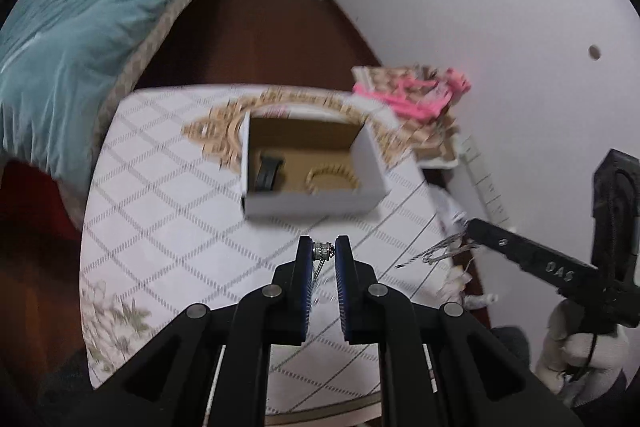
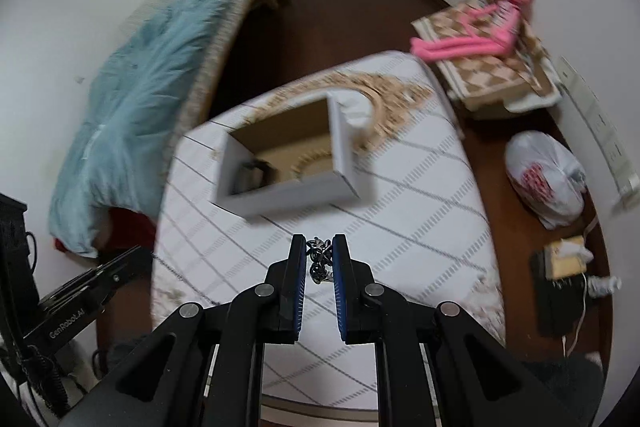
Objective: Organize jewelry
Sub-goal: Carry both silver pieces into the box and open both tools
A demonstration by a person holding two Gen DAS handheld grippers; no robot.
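A white cardboard box [image 1: 312, 205] stands open on the table [image 1: 160, 227]. Inside lie a black band [image 1: 269, 173] and a gold bracelet [image 1: 332, 177]. My left gripper [image 1: 323, 251] is shut on a silver clasp piece [image 1: 322, 250] with a thin chain hanging below, just in front of the box. My right gripper [image 2: 319, 249] is shut on a dark metal chain [image 2: 319, 261] that hangs between its fingers, above the table in front of the box [image 2: 288, 193]. In the left wrist view the right gripper [image 1: 476, 227] shows at the right with the chain [image 1: 440, 251] dangling.
A bed with a teal blanket [image 1: 80, 39] lies to the left. A stack of patterned boxes with pink hangers [image 2: 492, 39] stands at the back right. A white plastic bag [image 2: 544, 179] and a tissue box [image 2: 566, 259] sit on the dark floor at right.
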